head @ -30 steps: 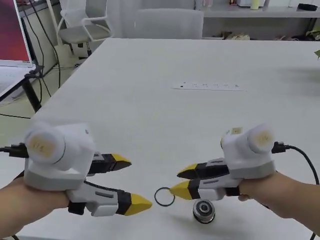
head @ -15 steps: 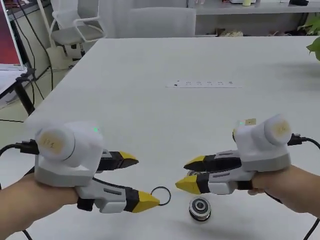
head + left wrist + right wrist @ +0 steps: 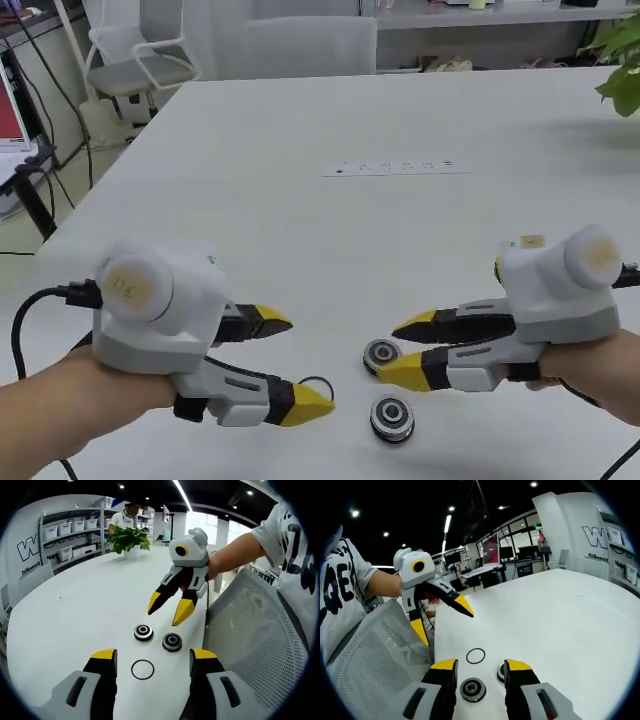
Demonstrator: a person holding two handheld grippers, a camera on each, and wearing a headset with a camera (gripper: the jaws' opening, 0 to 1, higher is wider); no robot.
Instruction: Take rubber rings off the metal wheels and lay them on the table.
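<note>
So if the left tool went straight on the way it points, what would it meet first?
Probably the loose rubber ring, just ahead between its jaws; the two metal wheels lie beyond. Height above the table is unclear, so it might pass over.

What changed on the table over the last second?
The right gripper drew back to the right, uncovering a second metal wheel. The left gripper edged in toward the rubber ring. The ring and the nearer wheel stayed put; both grippers stayed open and empty.
</note>
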